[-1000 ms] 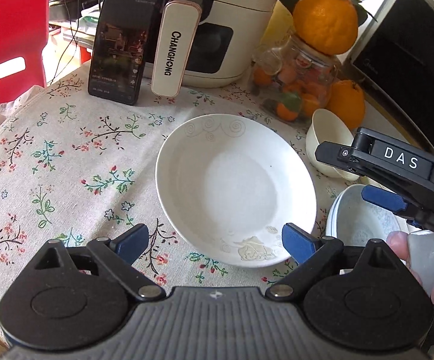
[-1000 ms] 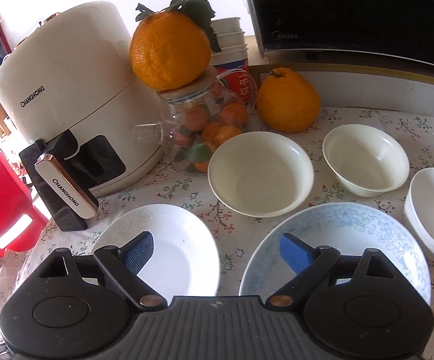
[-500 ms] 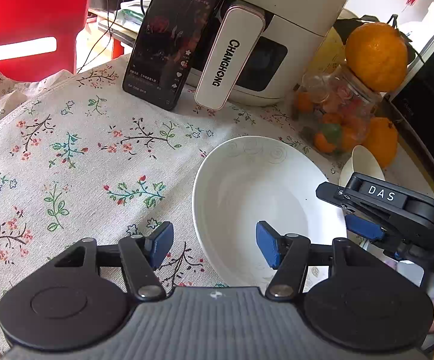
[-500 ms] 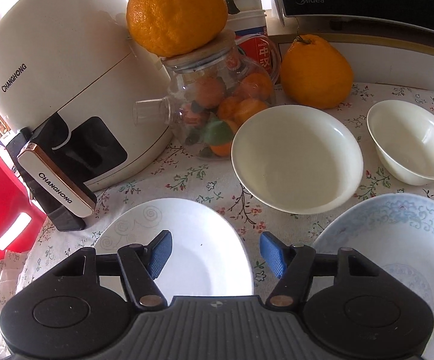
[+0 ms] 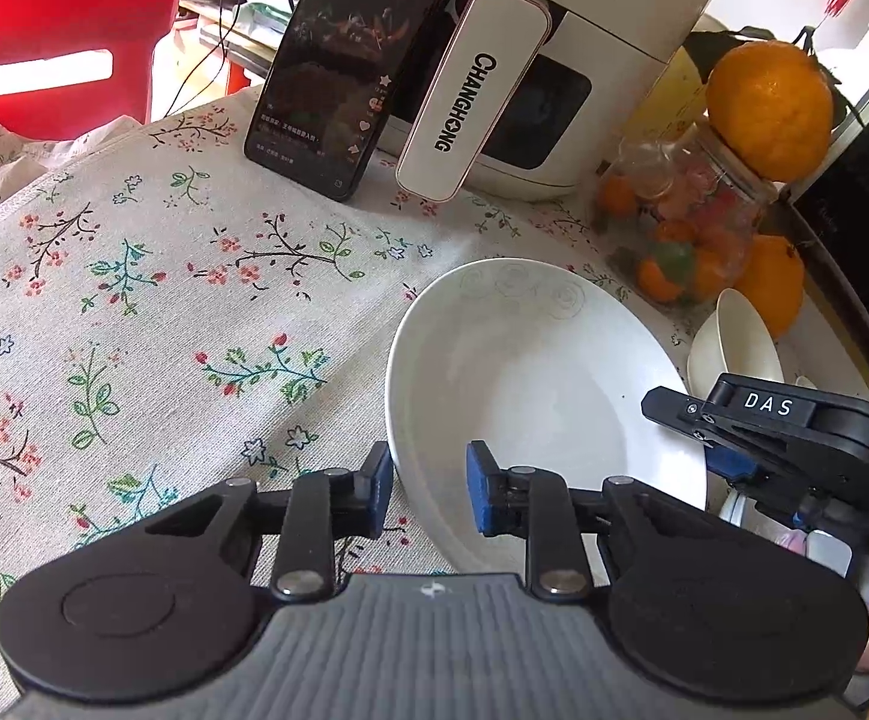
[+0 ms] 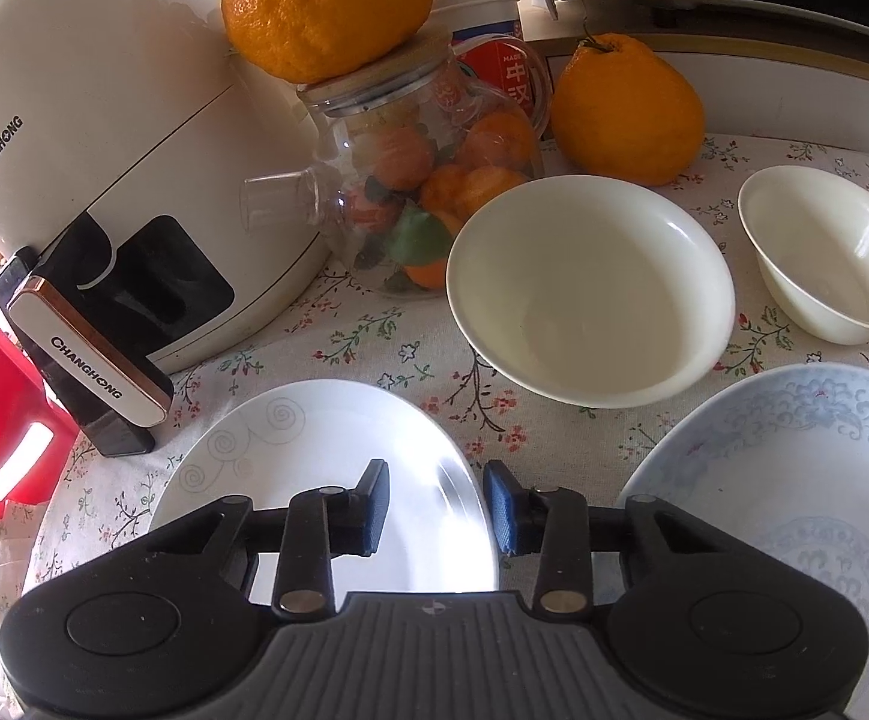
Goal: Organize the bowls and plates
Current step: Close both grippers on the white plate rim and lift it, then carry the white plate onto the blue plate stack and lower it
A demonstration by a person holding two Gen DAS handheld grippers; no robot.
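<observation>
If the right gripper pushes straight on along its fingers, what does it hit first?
Probably the white swirl plate: its right rim sits between the closing jaws of the right gripper. Past that, the large cream bowl. Depth is unclear.

Both wrist views are aimed steeply down at the table (image 5: 134, 300) from close range. The white plate (image 5: 530, 384) (image 6: 314, 456) and air fryer (image 5: 554, 60) (image 6: 104, 150) are shared; opposite plate rims are framed.
</observation>
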